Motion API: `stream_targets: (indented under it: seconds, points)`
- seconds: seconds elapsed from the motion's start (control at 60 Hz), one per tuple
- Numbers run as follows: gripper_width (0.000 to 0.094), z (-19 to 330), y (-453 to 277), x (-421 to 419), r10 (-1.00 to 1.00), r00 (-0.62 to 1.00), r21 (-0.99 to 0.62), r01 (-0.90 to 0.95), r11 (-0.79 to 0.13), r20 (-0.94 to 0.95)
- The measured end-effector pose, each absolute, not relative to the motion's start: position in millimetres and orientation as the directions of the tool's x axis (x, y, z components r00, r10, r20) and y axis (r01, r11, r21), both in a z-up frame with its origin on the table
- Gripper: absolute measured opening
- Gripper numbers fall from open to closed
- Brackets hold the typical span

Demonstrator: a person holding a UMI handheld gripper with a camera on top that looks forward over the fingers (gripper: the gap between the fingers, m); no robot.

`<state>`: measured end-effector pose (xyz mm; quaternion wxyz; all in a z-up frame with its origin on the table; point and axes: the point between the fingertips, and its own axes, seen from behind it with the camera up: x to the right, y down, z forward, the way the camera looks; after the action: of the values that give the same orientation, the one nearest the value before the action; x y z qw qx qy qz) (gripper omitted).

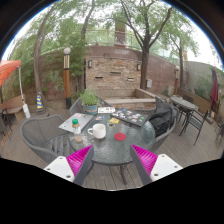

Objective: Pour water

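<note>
A white mug (98,130) stands on the round glass patio table (110,145), ahead of my fingers and a little to the left. A red disc (115,123) lies on the table just beyond it, with a small multicoloured thing (124,135) to its right. A potted green plant (89,100) stands at the table's far left. My gripper (111,160) is open and empty, its magenta pads (80,156) spread wide over the table's near edge. I see no pitcher or bottle.
Grey wicker chairs stand around the table, one at the near left (40,135) and one at the right (165,120). A flat tray or book (75,123) lies on the table's left. A second table with chairs (185,103) stands at the far right. A brick wall (120,70) lies behind.
</note>
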<state>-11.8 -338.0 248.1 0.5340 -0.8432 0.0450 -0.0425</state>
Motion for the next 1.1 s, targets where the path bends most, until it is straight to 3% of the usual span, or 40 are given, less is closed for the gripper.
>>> stream_targets:
  seconds: [0.017,0.033,0.1,0.133,0.217,0.25,0.267,0.35,0.383,0.633,0.933,1.1]
  points:
    - [0.0822,270,-348,-23,-0.130,0.991,-0.903,-0.030,-0.428,0.029]
    - [0.0821,271,-349,-22,-0.135,0.990,-0.904,-0.029,-0.426,0.032]
    - [0.0824,268,-351,-20,-0.145,0.989,-0.900,-0.027,-0.435,0.041]
    - [0.0827,250,-346,-12,-0.147,0.988,-0.896,-0.027,-0.444,0.043]
    - [0.0826,259,-357,-30,-0.166,0.985,-0.881,-0.045,-0.470,0.039]
    - [0.0826,243,-355,-25,-0.171,0.985,-0.876,-0.057,-0.478,0.029]
    - [0.0827,255,-363,-38,-0.178,0.984,-0.872,-0.063,-0.486,0.028]
    - [0.0832,242,-352,-66,-0.171,0.985,-0.878,-0.089,-0.471,-0.009]
    - [0.0833,258,-348,-100,-0.170,0.985,-0.878,-0.098,-0.468,-0.019]
    - [0.0833,204,-249,-185,-0.034,0.999,-0.910,-0.040,-0.412,-0.029]
    - [0.0830,99,-61,-224,0.000,1.000,-0.952,-0.019,-0.306,-0.020]
    - [0.0823,89,0,-233,0.022,1.000,-0.966,-0.004,-0.259,-0.010]
